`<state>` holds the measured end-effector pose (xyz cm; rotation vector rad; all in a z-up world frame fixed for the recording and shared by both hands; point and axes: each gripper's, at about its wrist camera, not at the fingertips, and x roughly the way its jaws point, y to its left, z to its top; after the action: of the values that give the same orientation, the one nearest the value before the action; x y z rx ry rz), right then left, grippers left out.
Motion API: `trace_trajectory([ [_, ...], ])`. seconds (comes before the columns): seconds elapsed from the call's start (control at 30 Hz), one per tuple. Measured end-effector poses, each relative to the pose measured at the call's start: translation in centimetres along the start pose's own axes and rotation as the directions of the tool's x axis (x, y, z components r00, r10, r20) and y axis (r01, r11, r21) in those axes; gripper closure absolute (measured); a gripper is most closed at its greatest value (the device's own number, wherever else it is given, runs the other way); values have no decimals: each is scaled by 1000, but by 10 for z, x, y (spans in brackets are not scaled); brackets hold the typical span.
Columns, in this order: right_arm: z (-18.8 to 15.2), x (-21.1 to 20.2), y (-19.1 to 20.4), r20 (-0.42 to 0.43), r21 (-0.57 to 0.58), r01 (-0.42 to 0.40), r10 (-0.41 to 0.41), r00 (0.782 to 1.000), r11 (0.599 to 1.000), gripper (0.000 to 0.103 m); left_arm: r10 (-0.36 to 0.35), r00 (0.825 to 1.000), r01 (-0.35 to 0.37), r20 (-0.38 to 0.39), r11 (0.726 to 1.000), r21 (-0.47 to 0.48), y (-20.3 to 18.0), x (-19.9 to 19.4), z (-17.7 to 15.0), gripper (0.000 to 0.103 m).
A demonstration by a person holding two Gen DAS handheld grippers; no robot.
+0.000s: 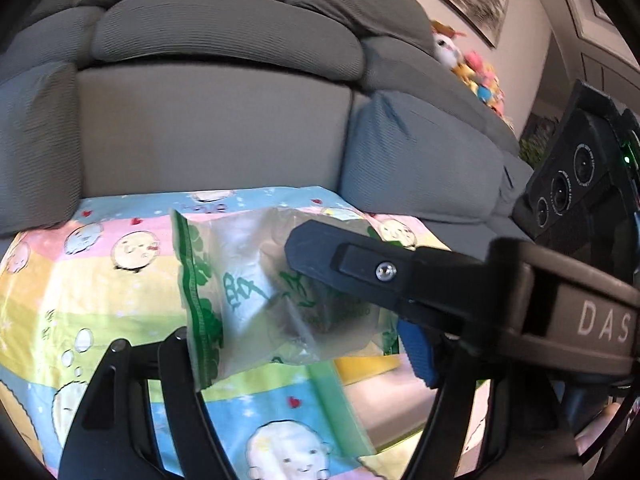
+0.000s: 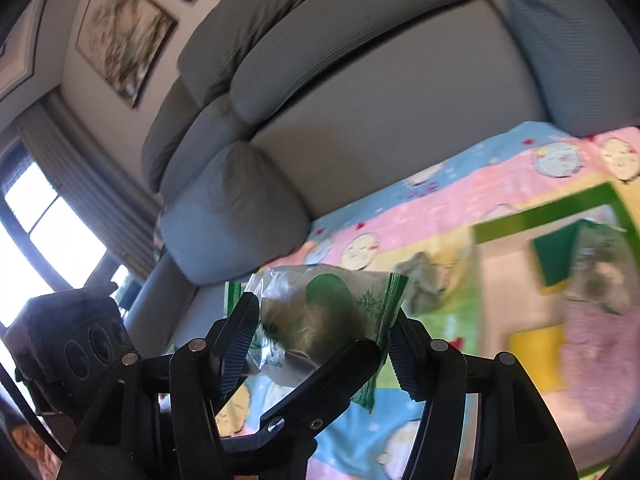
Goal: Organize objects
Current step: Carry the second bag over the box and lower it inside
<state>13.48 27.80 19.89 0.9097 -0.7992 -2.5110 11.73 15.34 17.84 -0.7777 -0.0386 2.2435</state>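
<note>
While both grippers are raised above a cartoon-print blanket (image 1: 120, 280), a clear plastic bag (image 1: 256, 292) with green printing is held up between them. In the left wrist view, the bag is seen stretched from the left gripper (image 1: 304, 344), whose jaws stand partly apart with the bag's green-edged seam against its left finger (image 1: 176, 364), across to a finger of the right gripper (image 1: 360, 264), which crosses in from the right. In the right wrist view, the bag (image 2: 320, 312) is seen between the blue-ribbed pads (image 2: 236, 344) of the right gripper (image 2: 320, 356), jaws partly apart and closed on the bag's two ends, a dark finger of the other tool crossing beneath it. A brownish lump is visible inside the bag. Just beyond, on the blanket, a green-rimmed tray (image 2: 540, 212) holding blurred items is shown to the right. Behind it all, a grey sofa (image 1: 216, 120) is seen, with soft toys (image 1: 476, 68) on its far end and framed pictures (image 2: 120, 36) on the wall.
</note>
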Motion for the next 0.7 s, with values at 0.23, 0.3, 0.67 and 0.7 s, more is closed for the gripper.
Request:
trace_trajectory([
  [0.23,5,-33,-59,62,119,32,-40,997,992,40,-45,995,50,-88,997,52,-34,49,2,31],
  [0.3,5,-33,-75,53,161,61,-71,996,985,40,-65,990,70,-127,997,37,-38,66,-1,32],
  [0.67,1,-31,-141,-9,353,192,-202,979,916,40,-109,946,120,-305,993,16,-60,131,-17,32],
  [0.7,0,-30,-146,-19,367,206,-214,977,907,40,-103,943,114,-317,993,17,-61,134,-18,32],
])
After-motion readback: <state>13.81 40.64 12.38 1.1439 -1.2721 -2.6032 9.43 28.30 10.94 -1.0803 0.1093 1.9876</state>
